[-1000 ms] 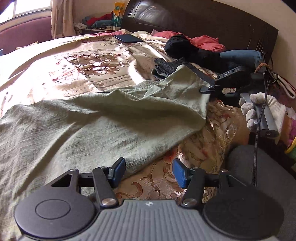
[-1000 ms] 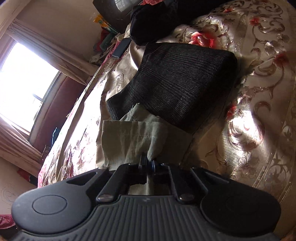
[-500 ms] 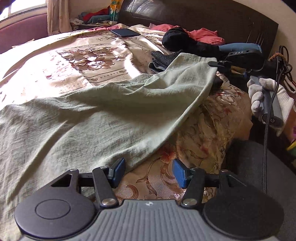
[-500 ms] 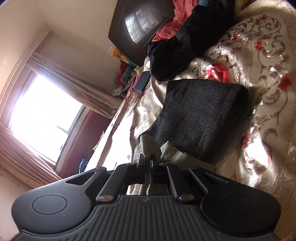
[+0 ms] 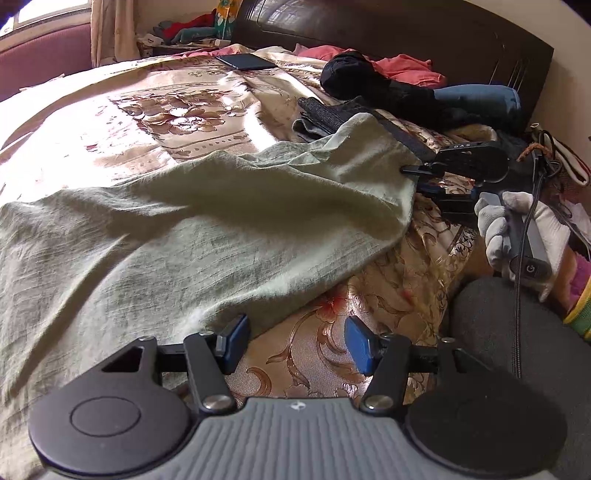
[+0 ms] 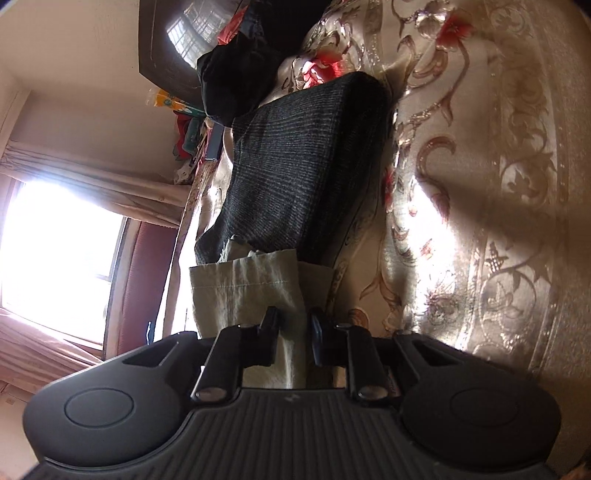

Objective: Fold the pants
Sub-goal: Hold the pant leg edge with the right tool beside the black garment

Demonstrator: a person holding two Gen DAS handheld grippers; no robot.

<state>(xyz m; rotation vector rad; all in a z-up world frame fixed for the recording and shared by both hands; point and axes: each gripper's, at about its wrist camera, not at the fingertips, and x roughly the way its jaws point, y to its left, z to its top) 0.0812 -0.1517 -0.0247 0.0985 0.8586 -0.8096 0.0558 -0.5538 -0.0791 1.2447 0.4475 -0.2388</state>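
Note:
Pale green pants lie spread over the floral bedspread, their hem end reaching right. My left gripper is open and empty, low over the bedspread just off the pants' near edge. My right gripper shows in the left wrist view at the hem's corner. In the right wrist view its jaws stand a little apart with the hem lying between them, no longer pinched.
A folded dark garment lies just beyond the hem, also in the left wrist view. Black, pink and blue clothes pile against the dark headboard. A phone lies far back. A grey cushion sits at right.
My right gripper lifted the hem, then lowered it beside the dark folded garment, and its jaws have parted from the cloth. My left gripper has stayed open in place.

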